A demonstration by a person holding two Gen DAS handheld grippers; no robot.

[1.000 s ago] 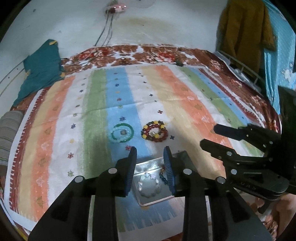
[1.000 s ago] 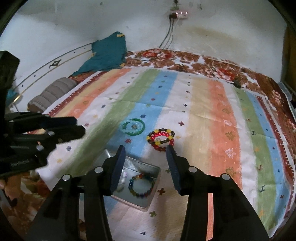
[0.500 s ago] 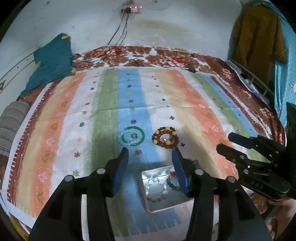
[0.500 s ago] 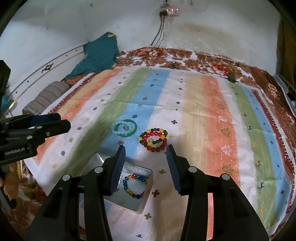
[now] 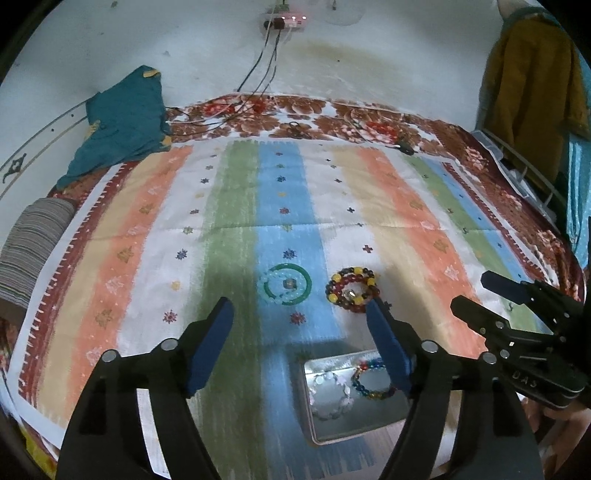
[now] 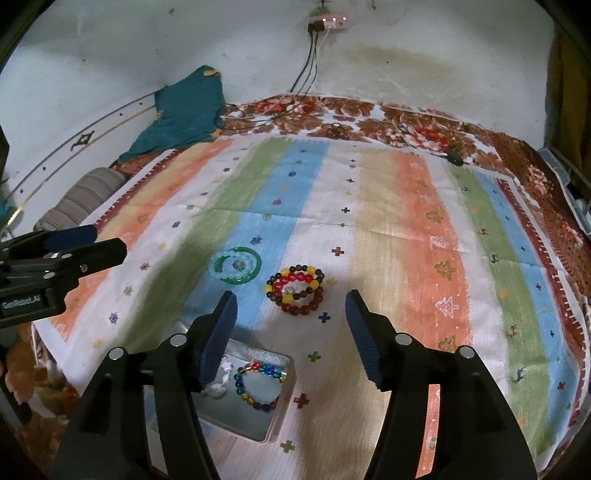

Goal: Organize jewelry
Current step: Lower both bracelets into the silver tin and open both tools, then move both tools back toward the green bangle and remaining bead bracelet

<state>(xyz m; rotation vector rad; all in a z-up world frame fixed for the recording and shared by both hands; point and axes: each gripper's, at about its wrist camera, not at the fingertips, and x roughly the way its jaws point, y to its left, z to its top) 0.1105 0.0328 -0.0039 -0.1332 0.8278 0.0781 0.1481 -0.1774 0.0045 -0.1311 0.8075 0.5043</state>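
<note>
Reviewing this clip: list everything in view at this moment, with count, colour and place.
Metal tin: 1, silver, open, near edge of cloth.
Bracelets in tin: 2, multicolour bead, white.
Red-yellow bead bracelets: stacked, count unclear, on white stripe.
Green bangle with pale blue bead bracelet: 1 each, overlapping, on blue stripe.
Striped cloth: 1, pastel, over floral blanket.
Teal garment: 1, far left by wall.
Power strip: 1, on wall.
Left claw: open, empty.
Right claw: open, empty.
</note>
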